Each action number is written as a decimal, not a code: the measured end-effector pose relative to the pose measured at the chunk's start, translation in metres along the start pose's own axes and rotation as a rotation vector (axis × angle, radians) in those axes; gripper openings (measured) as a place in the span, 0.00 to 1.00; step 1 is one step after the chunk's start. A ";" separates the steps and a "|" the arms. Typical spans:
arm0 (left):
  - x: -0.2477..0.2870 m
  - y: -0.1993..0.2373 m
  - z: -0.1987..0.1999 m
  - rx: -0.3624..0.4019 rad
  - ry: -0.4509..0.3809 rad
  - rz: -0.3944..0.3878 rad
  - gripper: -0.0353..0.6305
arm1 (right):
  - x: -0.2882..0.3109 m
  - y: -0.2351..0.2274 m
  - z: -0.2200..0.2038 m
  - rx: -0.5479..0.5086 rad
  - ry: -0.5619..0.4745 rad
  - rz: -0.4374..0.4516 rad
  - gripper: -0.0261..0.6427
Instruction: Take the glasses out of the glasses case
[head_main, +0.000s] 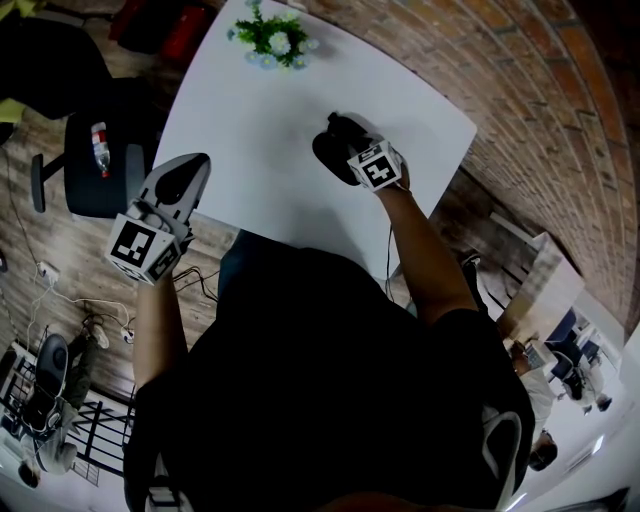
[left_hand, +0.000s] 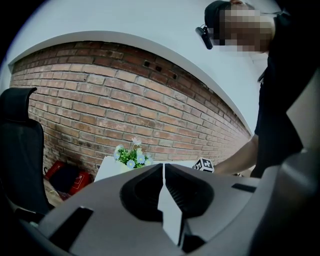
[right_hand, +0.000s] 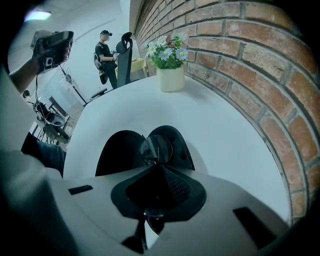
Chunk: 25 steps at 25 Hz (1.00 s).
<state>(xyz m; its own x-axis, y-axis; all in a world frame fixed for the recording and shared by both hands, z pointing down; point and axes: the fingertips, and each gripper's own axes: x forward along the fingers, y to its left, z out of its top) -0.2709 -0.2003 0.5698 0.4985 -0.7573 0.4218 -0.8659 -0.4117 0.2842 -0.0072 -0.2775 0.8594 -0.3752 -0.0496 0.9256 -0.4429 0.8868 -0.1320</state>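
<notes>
A black glasses case (head_main: 328, 150) lies open on the white table (head_main: 250, 120); in the right gripper view its two dark halves (right_hand: 117, 150) spread just beyond the jaws. My right gripper (head_main: 352, 150) (right_hand: 156, 165) is over the case, shut on the glasses. One clear lens (right_hand: 156, 148) stands up above the jaw tips, and another part shows below them. My left gripper (head_main: 192, 168) (left_hand: 163, 167) hangs off the table's left edge, raised, its jaws together with nothing in them.
A potted plant with small blue flowers (head_main: 272, 38) (right_hand: 170, 65) stands at the table's far end by the brick wall (right_hand: 250, 60). A black chair (head_main: 95, 160) sits left of the table. A person (right_hand: 105, 52) stands far off in the room.
</notes>
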 end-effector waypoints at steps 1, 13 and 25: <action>0.000 -0.001 0.000 0.002 0.001 -0.003 0.09 | 0.000 0.000 0.000 0.000 0.001 -0.001 0.09; -0.009 -0.009 0.006 0.002 -0.012 0.003 0.09 | -0.009 0.002 0.001 0.009 -0.017 -0.007 0.08; -0.018 -0.022 0.016 0.046 -0.027 -0.005 0.09 | -0.026 0.005 0.004 0.024 -0.047 -0.006 0.08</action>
<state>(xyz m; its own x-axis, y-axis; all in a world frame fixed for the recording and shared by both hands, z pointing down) -0.2620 -0.1856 0.5422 0.5017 -0.7685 0.3972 -0.8649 -0.4374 0.2462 -0.0031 -0.2738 0.8334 -0.4100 -0.0772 0.9088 -0.4644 0.8752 -0.1352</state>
